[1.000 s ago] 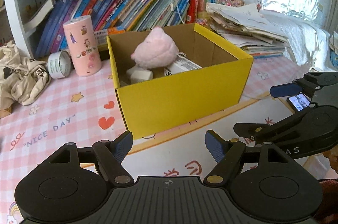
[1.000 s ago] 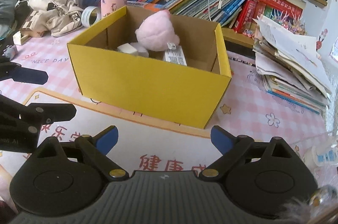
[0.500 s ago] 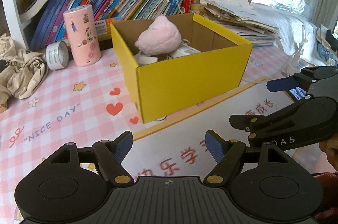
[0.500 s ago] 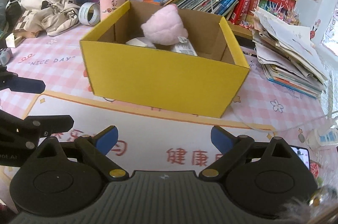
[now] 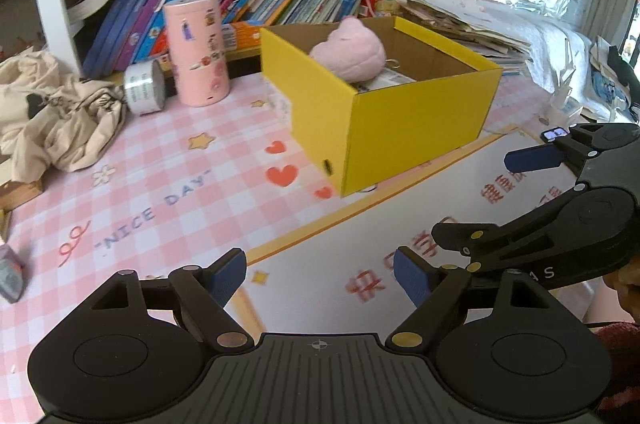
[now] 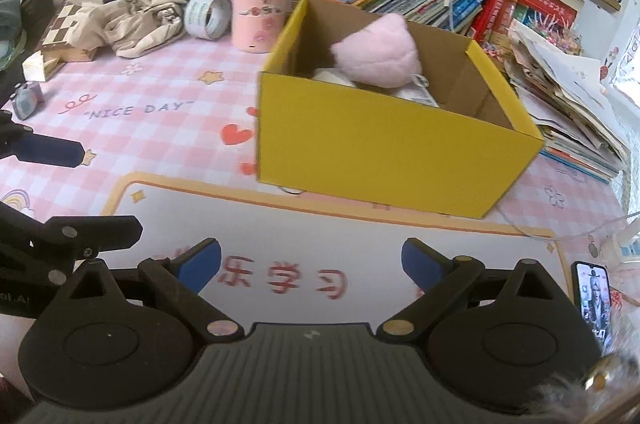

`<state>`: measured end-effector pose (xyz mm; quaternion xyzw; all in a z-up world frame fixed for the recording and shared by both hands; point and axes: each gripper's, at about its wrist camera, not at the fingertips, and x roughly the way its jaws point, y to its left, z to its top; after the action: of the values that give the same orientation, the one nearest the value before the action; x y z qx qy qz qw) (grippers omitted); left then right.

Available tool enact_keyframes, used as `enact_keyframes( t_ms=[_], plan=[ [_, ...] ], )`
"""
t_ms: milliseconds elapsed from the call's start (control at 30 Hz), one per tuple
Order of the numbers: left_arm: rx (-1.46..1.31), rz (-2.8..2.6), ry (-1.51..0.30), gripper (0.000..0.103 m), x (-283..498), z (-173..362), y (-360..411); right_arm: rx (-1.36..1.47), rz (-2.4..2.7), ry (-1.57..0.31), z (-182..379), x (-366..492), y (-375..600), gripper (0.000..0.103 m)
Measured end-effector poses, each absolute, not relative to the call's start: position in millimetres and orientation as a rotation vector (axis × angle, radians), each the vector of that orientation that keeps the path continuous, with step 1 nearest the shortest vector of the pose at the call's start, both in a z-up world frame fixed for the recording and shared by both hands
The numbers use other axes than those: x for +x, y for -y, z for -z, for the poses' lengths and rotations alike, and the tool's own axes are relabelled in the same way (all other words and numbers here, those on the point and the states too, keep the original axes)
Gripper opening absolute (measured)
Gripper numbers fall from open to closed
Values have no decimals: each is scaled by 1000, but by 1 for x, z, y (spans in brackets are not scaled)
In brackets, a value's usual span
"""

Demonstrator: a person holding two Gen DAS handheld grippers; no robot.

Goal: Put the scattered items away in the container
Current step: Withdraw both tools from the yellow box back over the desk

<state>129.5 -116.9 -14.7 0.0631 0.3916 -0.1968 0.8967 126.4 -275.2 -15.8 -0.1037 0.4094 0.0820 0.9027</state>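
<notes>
Yellow cardboard box (image 5: 416, 128) is the container; it stands on the pink checked worktop (image 5: 160, 176), right of centre in the left wrist view and centre-right in the right wrist view. Top open. Inside: a pink plush toy (image 5: 348, 54) lying over a white printed packet (image 6: 416, 92), with something pale under the plush that cannot be made out.

Items outside the box, judged as candidates: a small grey object (image 6: 26, 100) at the far left edge of the right wrist view, near the "NICE DAY" print; a tape roll (image 5: 144, 92) and a pink cylinder (image 5: 198, 50) side by side at upper left, just beside the box's left wall. Which of these count as scattered cannot be told.

Left gripper (image 5: 318, 274): jaws wide, have just been opening further, nothing between them. Right gripper (image 6: 310, 262): jaws wide apart, empty. Both sit low in their frames over the white mat (image 6: 360, 236), well apart from the box.

Key relation: the grey object lies to the left of both grippers, away from the box; in the left wrist view it shows at the lower left edge. The left gripper is judged nearer, so a pick there would fall to it, then a carry rightward to the box. Object too small and blurred to give a long axis.
</notes>
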Motion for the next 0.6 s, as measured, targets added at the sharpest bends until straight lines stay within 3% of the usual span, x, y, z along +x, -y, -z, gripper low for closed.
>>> enact_keyframes(
  t_ms=[600],
  plan=[
    [121, 344, -788, 84, 108, 11, 28, -230, -228, -821, 14, 116, 180, 98]
  ],
)
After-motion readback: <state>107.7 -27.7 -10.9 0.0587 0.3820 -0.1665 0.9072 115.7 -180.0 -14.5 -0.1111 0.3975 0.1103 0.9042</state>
